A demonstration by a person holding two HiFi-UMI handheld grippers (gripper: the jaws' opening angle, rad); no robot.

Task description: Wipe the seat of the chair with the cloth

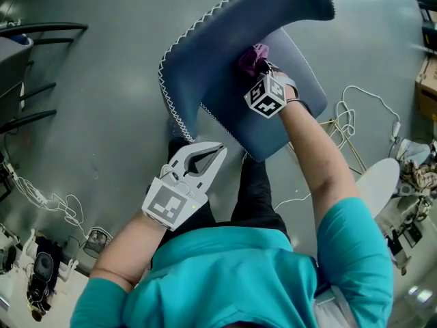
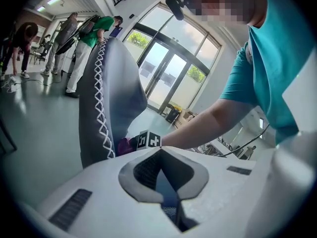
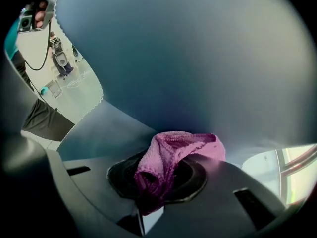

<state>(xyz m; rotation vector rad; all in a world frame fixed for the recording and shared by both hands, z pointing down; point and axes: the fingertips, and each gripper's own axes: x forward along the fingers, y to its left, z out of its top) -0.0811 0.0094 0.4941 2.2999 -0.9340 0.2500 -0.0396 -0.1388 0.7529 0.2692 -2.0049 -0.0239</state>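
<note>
Left gripper (image 1: 216,152), at 7 o'clock in the head view: jaws are pressed together with nothing between them, and it is held near the chair's white-stitched edge (image 1: 172,98). Right gripper (image 1: 263,70), at 1 o'clock: jaws are clamped on a bunched purple cloth (image 3: 174,155), which bulges out past the tips. The cloth is seen at 11 o'clock of the marker cube (image 1: 266,96) and is laid against the blue-grey seat (image 1: 280,125), close under the backrest (image 1: 225,36). White cables (image 1: 349,115) are seen on the grey floor (image 1: 102,115) at 3 o'clock.
</note>
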